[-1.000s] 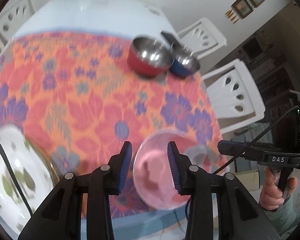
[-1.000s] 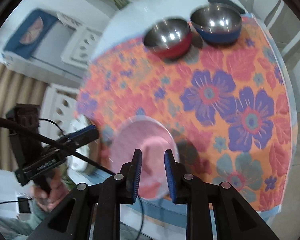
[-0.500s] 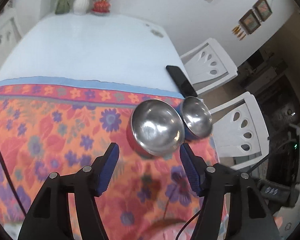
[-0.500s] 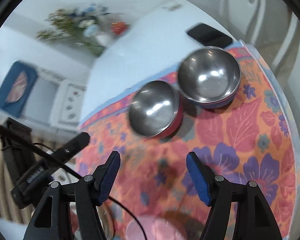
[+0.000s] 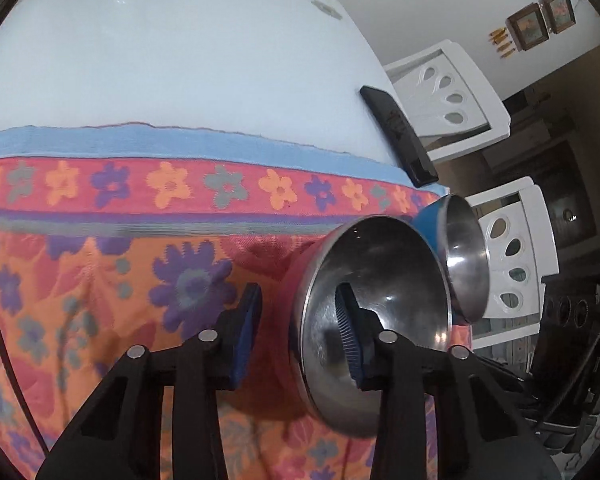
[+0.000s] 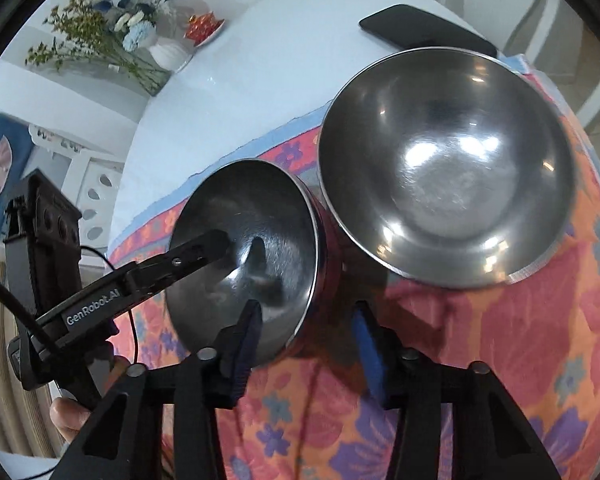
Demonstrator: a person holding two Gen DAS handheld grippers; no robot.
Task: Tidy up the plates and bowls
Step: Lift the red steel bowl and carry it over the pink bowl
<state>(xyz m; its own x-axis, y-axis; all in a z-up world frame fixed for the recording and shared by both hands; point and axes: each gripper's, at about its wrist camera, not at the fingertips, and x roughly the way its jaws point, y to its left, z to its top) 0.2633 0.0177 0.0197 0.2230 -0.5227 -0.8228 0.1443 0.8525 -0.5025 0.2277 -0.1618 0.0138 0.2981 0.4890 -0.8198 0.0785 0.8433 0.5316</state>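
Both grippers have closed in on the red bowl [image 5: 374, 304] since half a second ago, when it sat well ahead of them. Now the left gripper [image 5: 300, 334] straddles that bowl's rim, with 1 blue-padded finger inside the steel interior and the other outside the red wall, jaws spread wide and not clamped. From the right wrist view, the right gripper [image 6: 308, 344] is also wide open, its fingers on either side of the same bowl's near edge; whether they touch it cannot be told. White lettering on the left gripper's arm reads "GenRobot.AI" [image 6: 94, 307]. The blue bowl [image 6: 446, 168] sits just beside the red one, rims almost meeting, close to the right-hand edge of the floral tablecloth [image 5: 100, 264]. A black phone [image 5: 398, 136] lies beyond the bowls near the table edge. Past the cloth's blue border, the white tabletop [image 5: 188, 52] stretches open toward a flower vase [image 6: 168, 54].
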